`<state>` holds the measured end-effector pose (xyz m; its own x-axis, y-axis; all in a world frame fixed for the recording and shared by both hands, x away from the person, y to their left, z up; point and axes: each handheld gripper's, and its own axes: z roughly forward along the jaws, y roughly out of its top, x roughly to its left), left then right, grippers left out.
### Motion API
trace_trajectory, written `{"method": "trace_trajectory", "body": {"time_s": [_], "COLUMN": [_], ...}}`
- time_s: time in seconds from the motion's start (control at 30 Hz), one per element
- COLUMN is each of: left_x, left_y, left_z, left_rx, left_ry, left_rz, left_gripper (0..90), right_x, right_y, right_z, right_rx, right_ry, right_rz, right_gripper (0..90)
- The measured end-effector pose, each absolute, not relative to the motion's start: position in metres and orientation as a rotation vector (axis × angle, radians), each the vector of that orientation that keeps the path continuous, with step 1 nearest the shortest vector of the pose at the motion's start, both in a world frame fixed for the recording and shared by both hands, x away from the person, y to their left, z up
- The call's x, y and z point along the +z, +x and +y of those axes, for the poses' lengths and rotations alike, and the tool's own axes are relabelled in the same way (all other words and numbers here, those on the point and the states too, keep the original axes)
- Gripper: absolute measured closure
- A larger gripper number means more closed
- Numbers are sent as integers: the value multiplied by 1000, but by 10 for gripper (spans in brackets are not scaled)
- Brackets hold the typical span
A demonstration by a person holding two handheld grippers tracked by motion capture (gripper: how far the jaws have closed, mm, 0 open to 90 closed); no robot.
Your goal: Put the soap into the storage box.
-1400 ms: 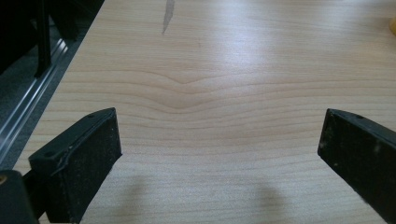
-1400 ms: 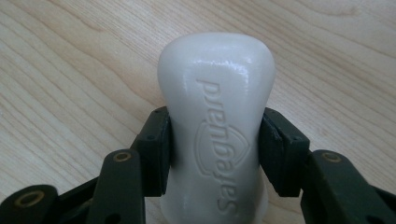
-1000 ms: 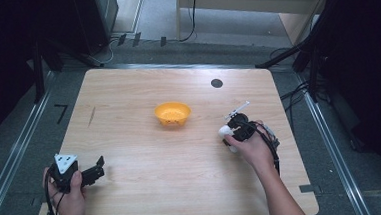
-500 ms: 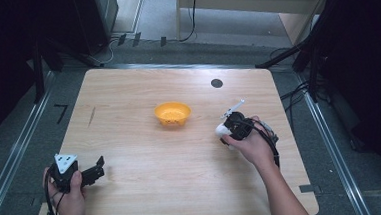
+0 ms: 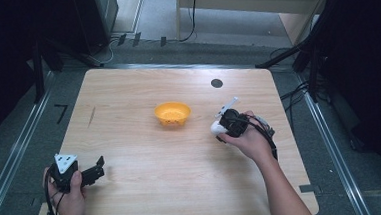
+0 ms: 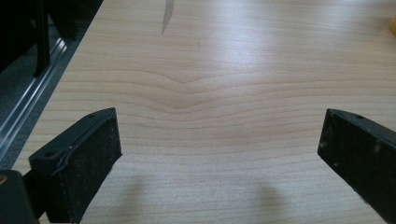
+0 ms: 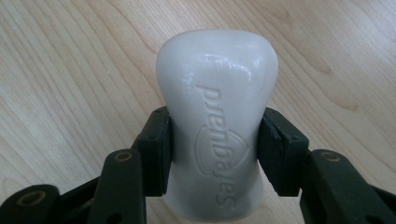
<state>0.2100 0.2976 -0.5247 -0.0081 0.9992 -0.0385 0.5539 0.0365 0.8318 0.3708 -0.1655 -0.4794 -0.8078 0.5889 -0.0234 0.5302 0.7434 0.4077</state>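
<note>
A: Why does the left hand-held gripper sit at the desk's near corner?

B: It idles, jaws wide apart, holding nothing.

A: The orange bowl?

B: Mid-desk, probably the target.

A: And the right hand-held gripper?

B: Clamped on a white embossed bottle, just right of the bowl.

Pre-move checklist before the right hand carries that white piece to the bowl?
1. Right gripper shut on the white piece, pads on both sides: ok.
2. Grip square, piece not tilted in the jaws: ok.
3. Orange bowl upright: ok; whether it is empty: cannot tell.
4. Table bare between piece and bowl: ok.
5. Left gripper open, parked at the near left corner, off the path: ok.
</note>
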Motion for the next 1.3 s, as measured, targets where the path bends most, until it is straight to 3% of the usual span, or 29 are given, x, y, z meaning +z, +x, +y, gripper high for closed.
{"method": "trace_trajectory", "body": {"time_s": [1.3], "left_x": [-525], "left_y": [210], "left_z": [298], "left_rx": [837], "left_ry": [1599], "left_rz": [1636], "left_gripper": [0], "right_x": [-452], "right_y": [404], "right_z": [-126], "right_rx": [556], "right_ry": [563], "right_rz": [2908], "right_gripper": [514]}}
